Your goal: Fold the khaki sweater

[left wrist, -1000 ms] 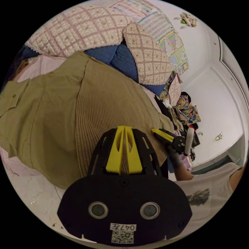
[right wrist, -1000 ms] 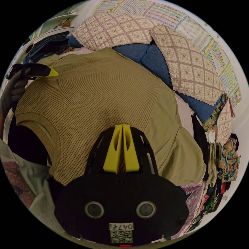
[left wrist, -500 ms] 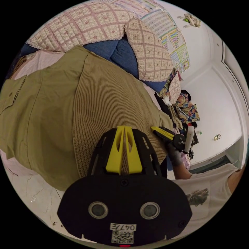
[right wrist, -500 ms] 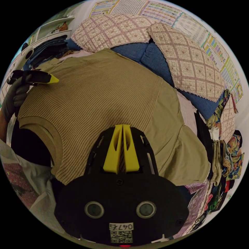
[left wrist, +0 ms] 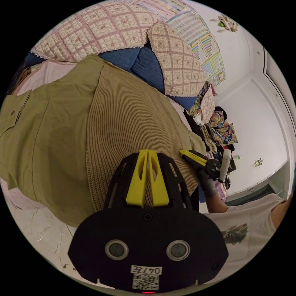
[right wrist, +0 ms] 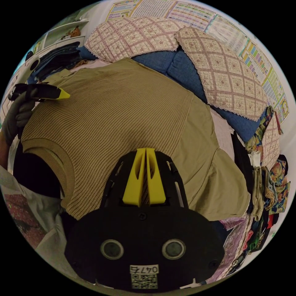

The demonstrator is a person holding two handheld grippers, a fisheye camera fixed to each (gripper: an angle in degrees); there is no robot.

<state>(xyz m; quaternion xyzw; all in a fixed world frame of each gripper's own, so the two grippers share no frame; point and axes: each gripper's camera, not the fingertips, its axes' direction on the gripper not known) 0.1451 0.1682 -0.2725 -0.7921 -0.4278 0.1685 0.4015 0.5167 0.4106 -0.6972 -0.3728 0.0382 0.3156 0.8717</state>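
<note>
Ribbed khaki sweater [left wrist: 129,123] — pinched taut

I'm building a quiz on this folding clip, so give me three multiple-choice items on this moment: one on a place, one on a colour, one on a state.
1. Where do the two quilted checked cushions lie?
A. under the garment
B. beyond the ribbed khaki knit sweater, against blue upholstery
C. on the floor

2. What colour are the jaws of the tongs?
A. red
B. white
C. yellow

3. How do the left tongs and right tongs stand?
A. both shut on the sweater's edge
B. both wide open above it
C. one open, one shut

Answers:
1 B, in the right gripper view the cushions sit past the sweater's far edge on the blue backing.
2 C, each view shows its own yellow jaws.
3 A, ribbed knit is pinched between each closed pair.
</note>
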